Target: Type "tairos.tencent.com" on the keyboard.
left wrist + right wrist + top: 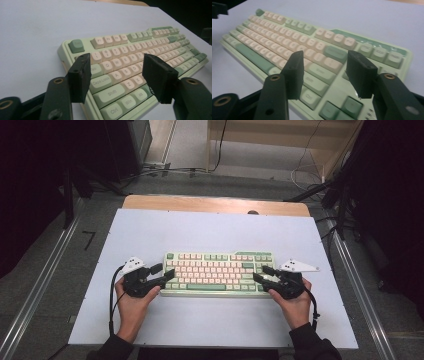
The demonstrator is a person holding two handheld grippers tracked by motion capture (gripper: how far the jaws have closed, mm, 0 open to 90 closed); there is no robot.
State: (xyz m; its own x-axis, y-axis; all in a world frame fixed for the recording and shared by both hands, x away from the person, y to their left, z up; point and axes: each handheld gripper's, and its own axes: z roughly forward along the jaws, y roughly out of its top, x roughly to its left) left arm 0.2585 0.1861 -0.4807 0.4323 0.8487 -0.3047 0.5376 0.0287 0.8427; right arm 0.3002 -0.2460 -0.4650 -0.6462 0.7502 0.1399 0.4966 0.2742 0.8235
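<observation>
keyboard [218, 273] flat on white mat [210, 320], mid-table, lying between the two tools: left gripper [166, 274] at its left end, right gripper [260, 274] at its right end (both spread wide, gripping nothing)

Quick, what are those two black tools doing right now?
Left tool: open, holding nothing, at the keyboard's left end.
Right tool: open, holding nothing, at its right end.

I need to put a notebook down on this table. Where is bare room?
Bare white mat lies behind the green-and-cream keyboard, and in front of it between the forearms. Crowded: both keyboard ends, with the open left gripper and right gripper.
</observation>
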